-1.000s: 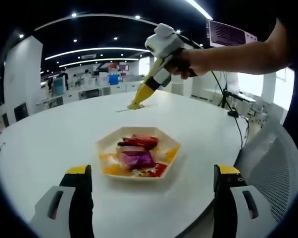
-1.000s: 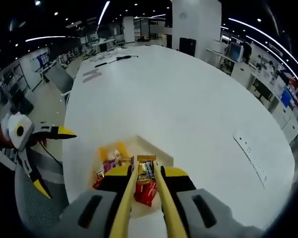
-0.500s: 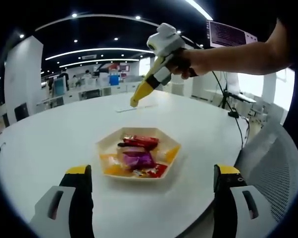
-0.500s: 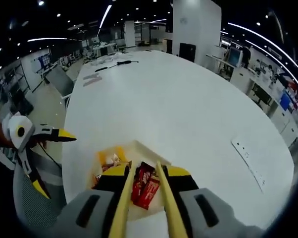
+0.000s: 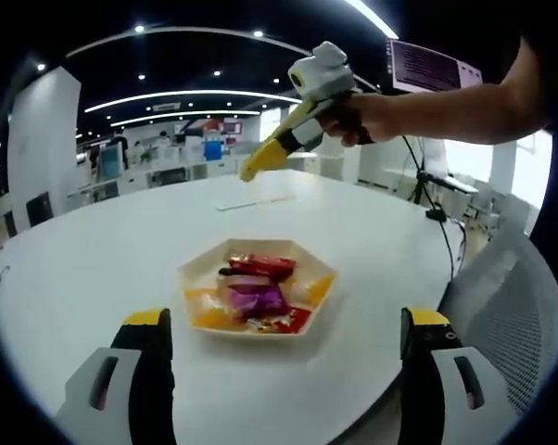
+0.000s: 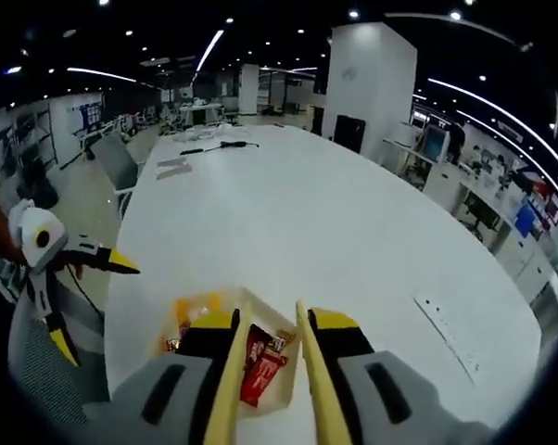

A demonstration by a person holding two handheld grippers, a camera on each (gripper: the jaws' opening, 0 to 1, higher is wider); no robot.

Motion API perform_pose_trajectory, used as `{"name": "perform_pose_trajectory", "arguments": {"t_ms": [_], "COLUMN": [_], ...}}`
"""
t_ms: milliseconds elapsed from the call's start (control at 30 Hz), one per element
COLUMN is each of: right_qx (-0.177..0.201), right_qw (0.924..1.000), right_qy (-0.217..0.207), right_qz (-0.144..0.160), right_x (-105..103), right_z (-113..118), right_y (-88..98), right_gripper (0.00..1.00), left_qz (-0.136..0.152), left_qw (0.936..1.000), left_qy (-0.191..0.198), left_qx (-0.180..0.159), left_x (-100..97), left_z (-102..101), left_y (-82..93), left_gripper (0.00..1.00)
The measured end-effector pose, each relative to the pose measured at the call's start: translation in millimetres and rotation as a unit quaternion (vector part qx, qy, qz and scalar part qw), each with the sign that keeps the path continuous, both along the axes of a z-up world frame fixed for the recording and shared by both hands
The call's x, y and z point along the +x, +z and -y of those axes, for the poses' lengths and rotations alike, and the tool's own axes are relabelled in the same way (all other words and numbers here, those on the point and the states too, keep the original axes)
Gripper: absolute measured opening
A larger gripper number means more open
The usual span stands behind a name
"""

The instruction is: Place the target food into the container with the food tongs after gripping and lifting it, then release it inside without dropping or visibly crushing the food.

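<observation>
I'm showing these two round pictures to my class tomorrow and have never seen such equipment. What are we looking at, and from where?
No robot: a person holds a two-jaw gripper in each hand, each carrying a fisheye camera. The left gripper view looks past the open left gripper at a white table bearing a hexagonal tray of wrapped snacks; a hand holds the right gripper above. The right gripper view looks along yellow food tongs clamped in that gripper, down onto the tray.

Left gripper view sits low at the table [image 5: 94, 260] edge, facing the tray [image 5: 260, 329] nearby. Right gripper view looks down over the same tray [image 6: 277, 394] from above.
</observation>
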State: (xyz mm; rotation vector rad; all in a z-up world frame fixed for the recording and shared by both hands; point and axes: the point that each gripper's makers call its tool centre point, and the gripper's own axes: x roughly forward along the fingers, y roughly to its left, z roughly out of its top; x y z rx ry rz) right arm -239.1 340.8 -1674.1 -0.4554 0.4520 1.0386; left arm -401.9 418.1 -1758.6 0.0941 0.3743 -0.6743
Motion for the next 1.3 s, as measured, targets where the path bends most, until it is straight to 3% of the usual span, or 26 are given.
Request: {"name": "perform_pose_trajectory", "arguments": {"t_ms": [400, 600, 833, 1033, 1133, 1200, 1300], "right_qx": [0.034, 0.044, 0.083, 0.104, 0.116, 0.117, 0.119], "right_qw": [0.999, 0.9974, 0.9921, 0.9866, 0.9847, 0.9834, 0.9829], "right_qy": [-0.029, -0.043, -0.08, -0.11, -0.122, -0.127, -0.13], "right_qz": [0.004, 0.037, 0.049, 0.061, 0.047, 0.055, 0.055], "right_x": [-16.8, -27.0, -39.1, -49.9, -60.2, -68.7, -80.0], "right_z": [47.0, 71.1, 98.3, 120.1, 127.7, 133.2, 139.4], "right_y": [17.7, 23.0, 31.2, 30.2, 25.0, 22.6, 17.8], "right_gripper": [0.28, 0.27, 0.28, 0.28, 0.28, 0.28, 0.28], "left_qz": [-0.006, -0.01, -0.017, -0.019, 0.014, 0.005, -0.004], "left_qw": [0.9999, 0.9993, 0.9988, 0.9986, 0.9992, 0.999, 0.9985], "left_qy": [-0.014, -0.037, -0.047, -0.05, -0.036, -0.037, -0.049], "left_qx": [-0.004, 0.003, -0.002, -0.002, 0.0, -0.023, -0.025], "left_x": [-2.5, -7.1, -9.4, -10.4, -6.4, -4.9, -7.2], "left_z": [5.3, 13.2, 16.2, 16.8, 10.0, 13.0, 16.9], "left_y": [-1.6, -4.1, -5.6, -5.3, 8.5, 9.7, 7.7], "left_gripper": [0.99, 0.99, 0.99, 0.98, 0.89, 0.96, 0.99]}}
